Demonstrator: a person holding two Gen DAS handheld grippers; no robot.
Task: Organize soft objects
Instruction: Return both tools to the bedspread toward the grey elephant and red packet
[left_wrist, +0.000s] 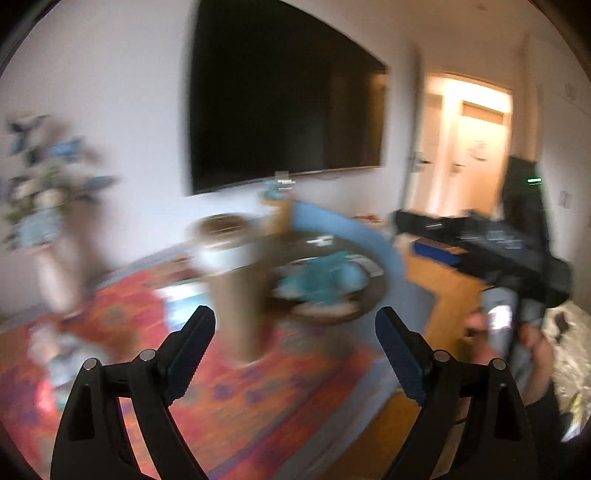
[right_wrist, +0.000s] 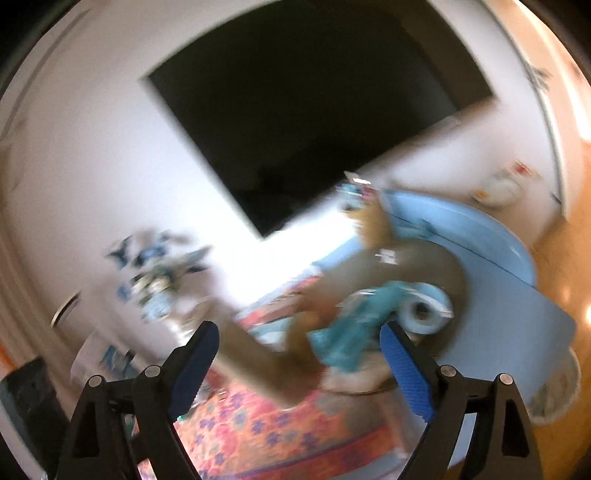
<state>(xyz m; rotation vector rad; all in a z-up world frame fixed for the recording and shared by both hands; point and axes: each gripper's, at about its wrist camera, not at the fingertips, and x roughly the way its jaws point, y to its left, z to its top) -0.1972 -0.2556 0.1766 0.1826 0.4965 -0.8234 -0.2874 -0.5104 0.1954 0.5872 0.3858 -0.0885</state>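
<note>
While both my left gripper (left_wrist: 295, 325) and right gripper (right_wrist: 299, 343) gape wide and empty, the crumpled teal cloth (right_wrist: 351, 325) lies beyond my fingertips on the round dark table (left_wrist: 373, 295), blurred, soft-folded

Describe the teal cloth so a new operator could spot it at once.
Find the big dark TV on the white wall; below it a round dark table stands on the red patterned rug. The teal cloth lies crumpled on that tabletop, right of the tall tan post. It is the only teal, rumpled thing there; in the right wrist view a pale blue roll sits beside it.
</note>
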